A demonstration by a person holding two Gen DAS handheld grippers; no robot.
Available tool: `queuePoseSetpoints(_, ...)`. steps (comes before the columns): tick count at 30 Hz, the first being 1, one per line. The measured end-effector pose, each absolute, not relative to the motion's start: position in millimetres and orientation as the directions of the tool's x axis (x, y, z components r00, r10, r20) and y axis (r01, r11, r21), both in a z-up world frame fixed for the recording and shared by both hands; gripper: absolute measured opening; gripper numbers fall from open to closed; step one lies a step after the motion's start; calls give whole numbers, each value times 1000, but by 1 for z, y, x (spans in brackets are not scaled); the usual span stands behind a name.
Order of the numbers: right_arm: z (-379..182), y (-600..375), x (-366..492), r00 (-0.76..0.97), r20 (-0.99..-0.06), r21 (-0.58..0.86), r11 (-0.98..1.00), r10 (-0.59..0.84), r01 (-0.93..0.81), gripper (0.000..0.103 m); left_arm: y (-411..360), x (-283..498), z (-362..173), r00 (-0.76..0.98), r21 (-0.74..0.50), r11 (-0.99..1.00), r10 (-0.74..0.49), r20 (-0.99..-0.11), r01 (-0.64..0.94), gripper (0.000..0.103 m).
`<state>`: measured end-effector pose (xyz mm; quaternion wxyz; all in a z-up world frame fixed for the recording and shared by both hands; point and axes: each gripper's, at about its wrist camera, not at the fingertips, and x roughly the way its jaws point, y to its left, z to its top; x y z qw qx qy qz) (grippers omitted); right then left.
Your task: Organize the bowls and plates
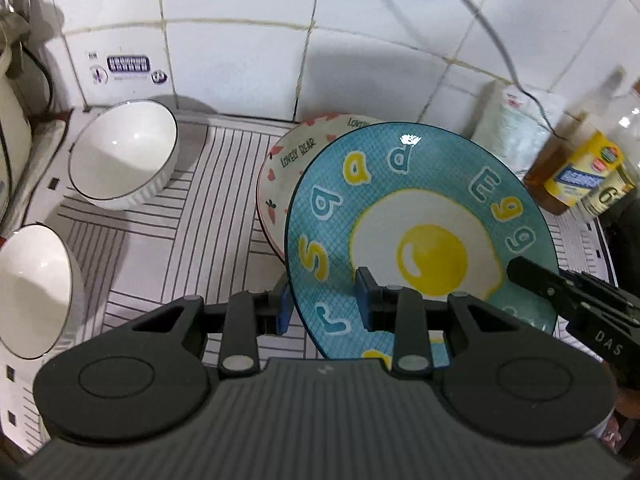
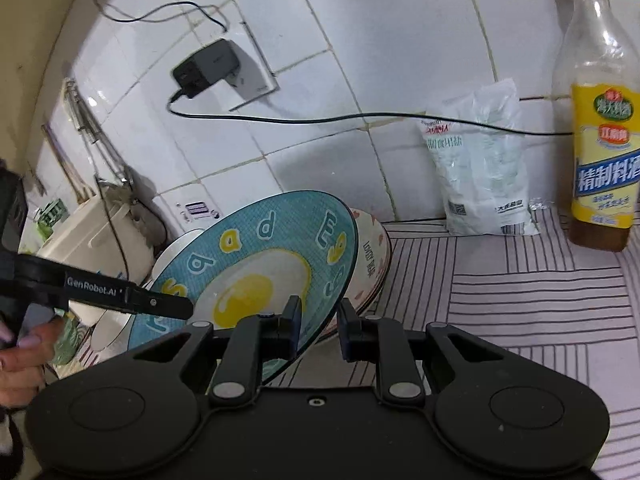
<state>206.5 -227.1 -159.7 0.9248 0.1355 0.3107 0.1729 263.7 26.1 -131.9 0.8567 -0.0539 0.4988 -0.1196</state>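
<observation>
On the left wrist view, our left gripper (image 1: 323, 304) clamps the blue egg plate (image 1: 416, 236) by its rim, tilted over the pink plate (image 1: 288, 164); two white bowls (image 1: 120, 156) sit left. Right wrist view: our right gripper (image 2: 318, 322) pinches the same plate's rim.

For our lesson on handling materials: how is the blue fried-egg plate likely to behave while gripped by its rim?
The blue plate looks like glazed ceramic: probably rigid, fragile if dropped. Its glossy glaze may slip in narrow pads. The left gripper and right gripper each pinch its rim while it is tilted, so it may pivot.
</observation>
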Motion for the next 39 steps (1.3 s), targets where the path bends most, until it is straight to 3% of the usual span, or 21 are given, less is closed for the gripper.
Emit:
queuePoseSetpoints(14, -184, -207, 261, 707, -596, 322, 920, 381, -224, 24, 32, 314, -161, 439, -189, 981, -188, -879, 42, 30)
queuePoseSetpoints(23, -182, -200, 272, 694, -631, 306, 933, 347, -188, 23, 45, 322, -175, 400, -262, 965, -236, -885, -9, 30)
queuePoseSetpoints(33, -179, -185, 284, 669, -700, 199, 968, 247, -150, 24, 36, 327, -182, 378, -239, 971, -223, -899, 2, 30)
queuePoseSetpoints(37, -175, -172, 288, 669, -722, 112, 984, 176, -139, 27, 34, 329, -181, 375, -223, 975, -204, -904, -8, 30)
queuePoseSetpoints(39, -175, -160, 287, 673, -728, 37, 988, 128, -148, 36, 32, 329, -180, 370, -210, 978, -193, -908, -3, 30)
